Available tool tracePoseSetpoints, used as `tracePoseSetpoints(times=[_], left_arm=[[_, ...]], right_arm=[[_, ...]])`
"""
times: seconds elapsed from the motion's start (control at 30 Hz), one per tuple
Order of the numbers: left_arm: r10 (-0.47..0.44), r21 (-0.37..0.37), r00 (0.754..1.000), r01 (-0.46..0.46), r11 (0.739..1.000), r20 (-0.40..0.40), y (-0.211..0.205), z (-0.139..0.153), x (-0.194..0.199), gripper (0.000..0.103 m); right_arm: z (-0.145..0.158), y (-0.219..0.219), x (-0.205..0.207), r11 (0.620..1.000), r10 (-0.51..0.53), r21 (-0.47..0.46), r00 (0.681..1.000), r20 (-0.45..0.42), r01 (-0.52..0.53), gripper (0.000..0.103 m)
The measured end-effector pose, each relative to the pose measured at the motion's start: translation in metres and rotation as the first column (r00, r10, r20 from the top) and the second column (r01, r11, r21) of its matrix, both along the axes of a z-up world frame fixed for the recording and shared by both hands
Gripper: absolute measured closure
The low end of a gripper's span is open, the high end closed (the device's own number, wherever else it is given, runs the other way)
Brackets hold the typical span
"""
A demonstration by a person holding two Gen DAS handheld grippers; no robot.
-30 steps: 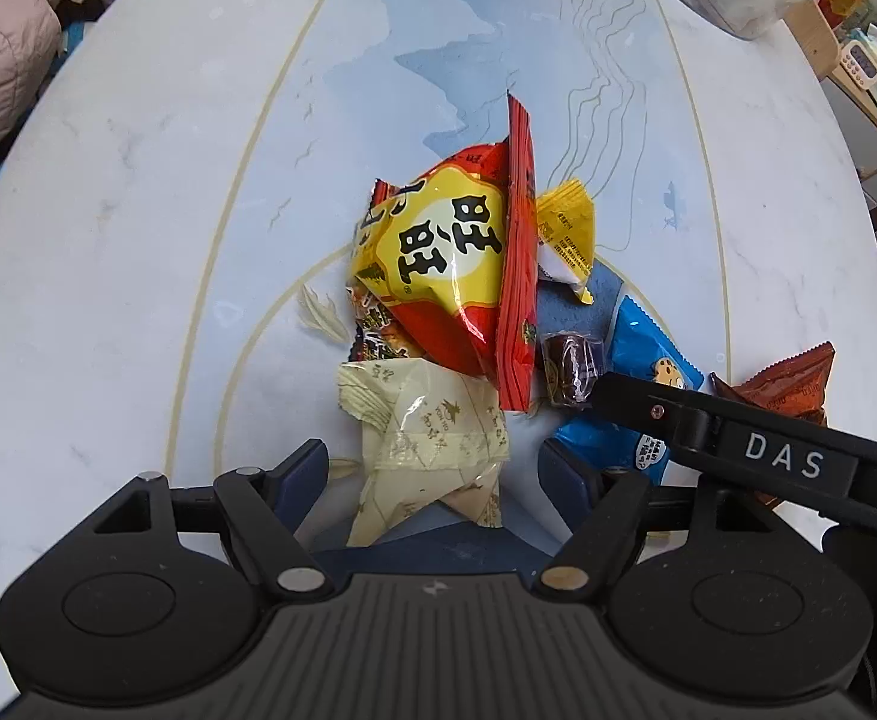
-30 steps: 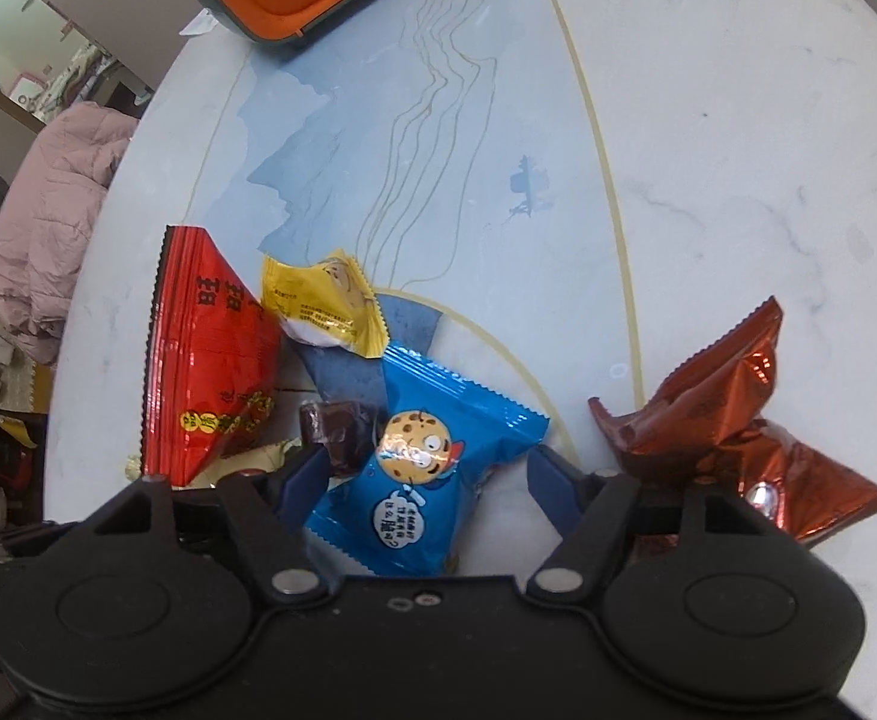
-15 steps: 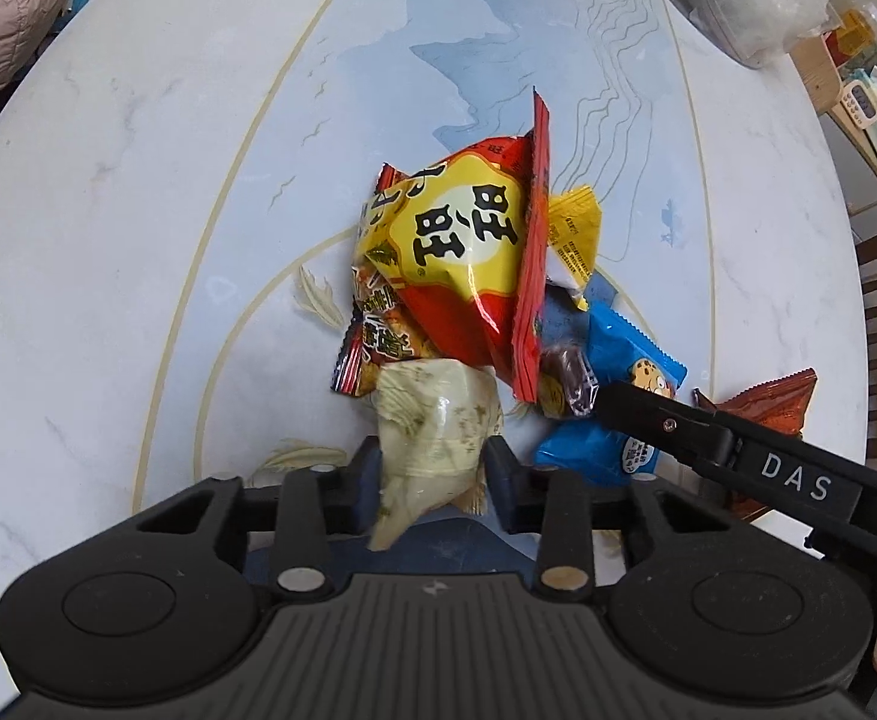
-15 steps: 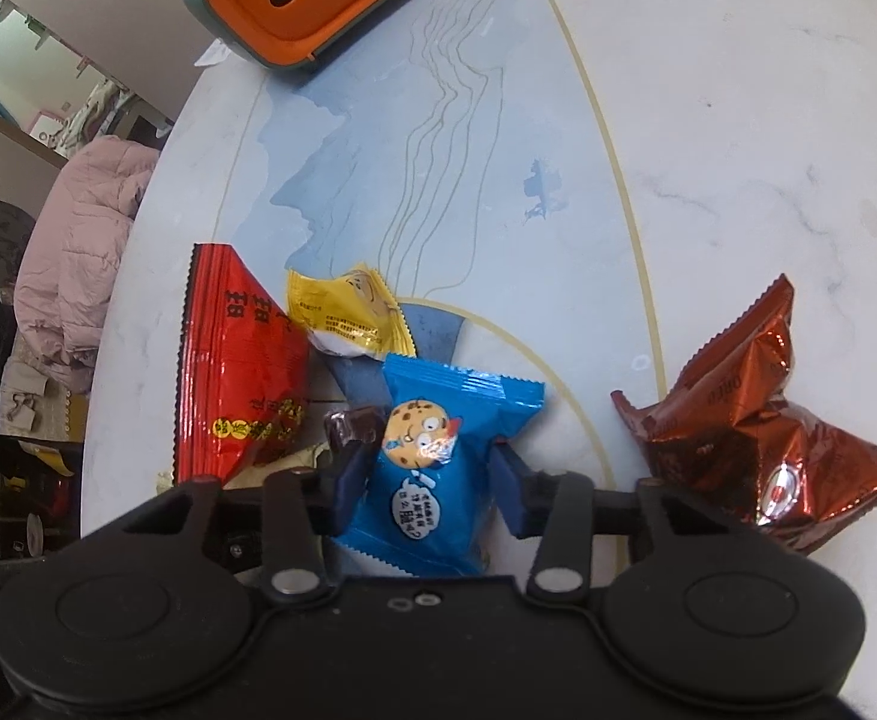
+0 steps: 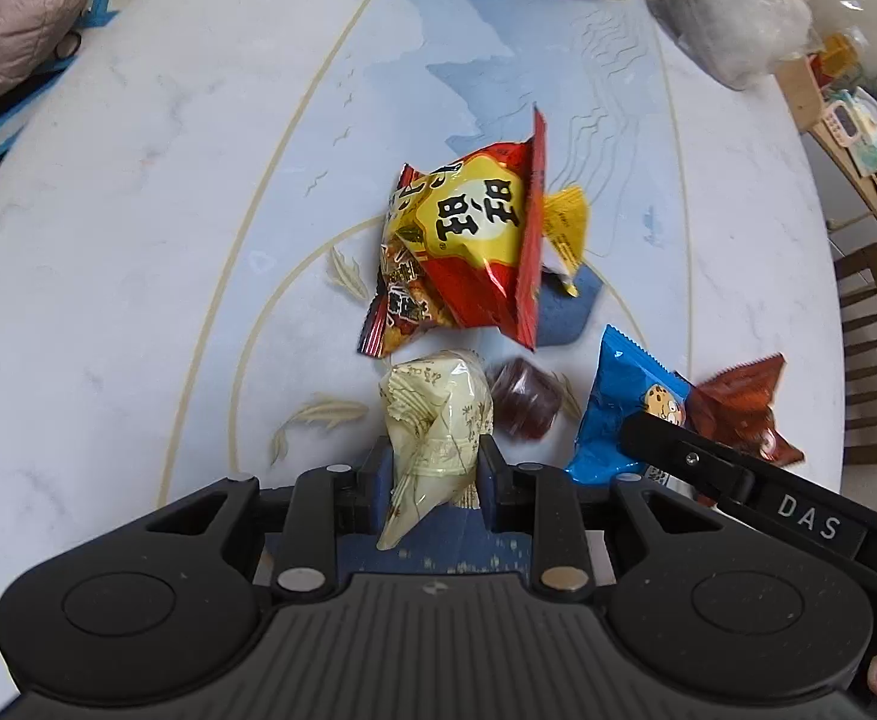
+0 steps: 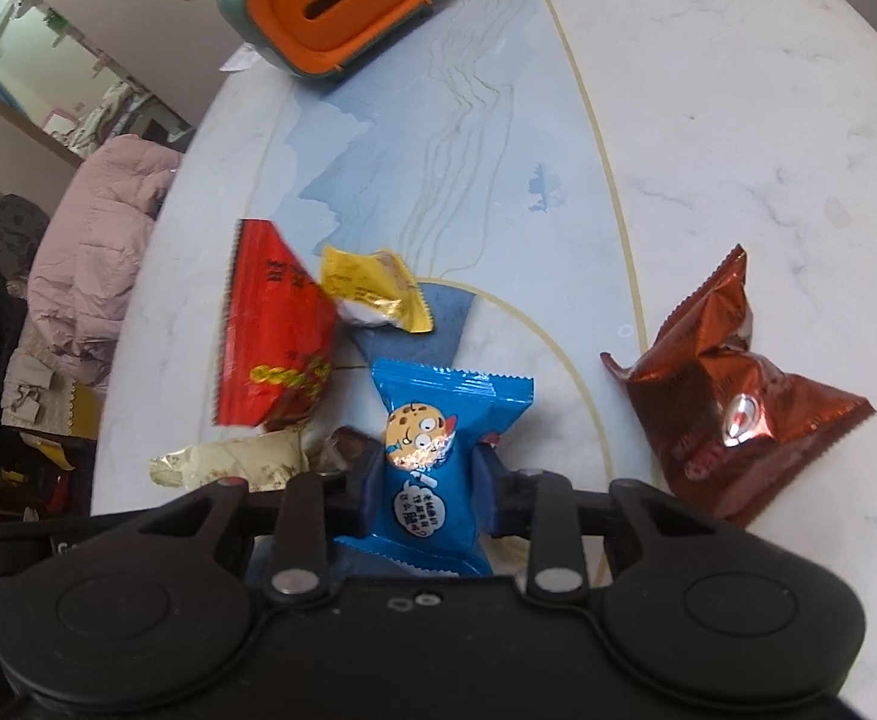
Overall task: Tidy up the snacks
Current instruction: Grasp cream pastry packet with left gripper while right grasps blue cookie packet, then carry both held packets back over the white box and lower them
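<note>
Left wrist view: the left gripper [image 5: 432, 468] is closing, pinching a cream packet [image 5: 435, 420] just below the red bag [image 5: 468, 246].

Right wrist view: the right gripper [image 6: 429, 483] is closing, pinching a blue cookie packet [image 6: 432, 462] right of that red bag [image 6: 273, 336].

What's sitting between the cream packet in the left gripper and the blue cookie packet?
A small dark brown wrapped candy lies between the cream packet and the blue cookie packet, clearest in the left wrist view.
</note>
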State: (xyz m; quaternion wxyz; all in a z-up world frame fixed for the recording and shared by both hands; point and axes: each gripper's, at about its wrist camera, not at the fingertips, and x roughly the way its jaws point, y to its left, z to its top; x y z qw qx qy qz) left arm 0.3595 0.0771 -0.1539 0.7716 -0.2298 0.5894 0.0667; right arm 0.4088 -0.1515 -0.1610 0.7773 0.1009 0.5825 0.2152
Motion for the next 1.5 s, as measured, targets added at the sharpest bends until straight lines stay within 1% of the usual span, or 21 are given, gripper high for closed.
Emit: tracePoseSetpoints(times=[0.1, 0.37, 0.63, 0.97, 1.13, 1.3, 1.4, 1.5], left_arm=[[-0.008, 0.0, 1.0, 0.008, 1.0, 0.014, 0.0, 0.015, -0.013, 0.076], [-0.061, 0.015, 0.992, 0.06, 0.998, 0.11, -0.006, 0.068, -0.049, 0.076], [-0.115, 0.039, 0.976, 0.109, 0.993, 0.187, -0.02, 0.125, -0.095, 0.076], [-0.189, 0.057, 0.952, 0.181, 0.982, 0.239, -0.036, 0.179, -0.16, 0.076], [-0.211, 0.061, 0.94, 0.202, 0.977, 0.269, -0.037, 0.202, -0.19, 0.076], [-0.239, 0.073, 0.928, 0.227, 0.971, 0.285, -0.042, 0.22, -0.218, 0.076], [-0.258, 0.076, 0.924, 0.247, 0.966, 0.282, -0.046, 0.224, -0.233, 0.076], [-0.282, 0.087, 0.922, 0.269, 0.959, 0.266, -0.05, 0.22, -0.246, 0.076]], right_arm=[[0.013, -0.003, -0.012, 1.0, 0.017, 0.01, 1.0, 0.019, -0.017, 0.074], [0.06, -0.008, -0.051, 0.997, 0.058, 0.044, 0.994, 0.093, -0.063, 0.074], [0.112, -0.017, -0.095, 0.993, 0.082, 0.064, 0.981, 0.176, -0.095, 0.074], [0.171, -0.039, -0.161, 0.991, 0.09, 0.071, 0.959, 0.267, -0.112, 0.074], [0.191, -0.047, -0.189, 0.989, 0.093, 0.079, 0.947, 0.306, -0.123, 0.074], [0.205, -0.052, -0.216, 0.986, 0.096, 0.095, 0.942, 0.322, -0.133, 0.074], [0.208, -0.05, -0.231, 0.985, 0.115, 0.084, 0.939, 0.325, -0.15, 0.074], [0.206, -0.048, -0.247, 0.983, 0.135, 0.077, 0.94, 0.313, -0.166, 0.074]])
